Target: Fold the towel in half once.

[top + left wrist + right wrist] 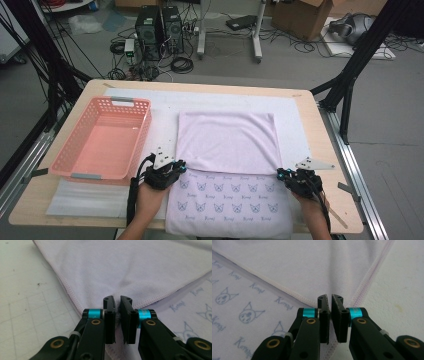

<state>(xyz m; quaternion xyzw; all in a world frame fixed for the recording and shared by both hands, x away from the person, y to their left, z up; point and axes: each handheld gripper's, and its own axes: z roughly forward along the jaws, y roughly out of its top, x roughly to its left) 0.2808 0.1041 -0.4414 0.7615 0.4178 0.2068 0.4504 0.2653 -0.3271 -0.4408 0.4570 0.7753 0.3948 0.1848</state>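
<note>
Towel (227, 142) lies flat mid-table on a white mat (295, 107), far half folded over toward the near side so the plain back shows; printed near part is uncovered w/ cat motifs. Pink basket (100, 140) sits to the left, apart from it.

L gripper (176, 167) is at the folded flap's near-left corner; R gripper (281, 173) at its near-right corner. In the left gripper view the jaws are pinched tight on the towel (120, 272) corner, cloth puckering between them. In the right gripper view the same: jaws clamped on the towel (294, 267) corner beside the stitched hem.

Handling, as I judge it: light, soft, limp cloth, no stiffness, will sag and drag btw the two grips. Not fragile, not slippery; terry grips well. Best hold is the hemmed corners, both layers if folding on; keep it taut so the edge stays straight.
</note>
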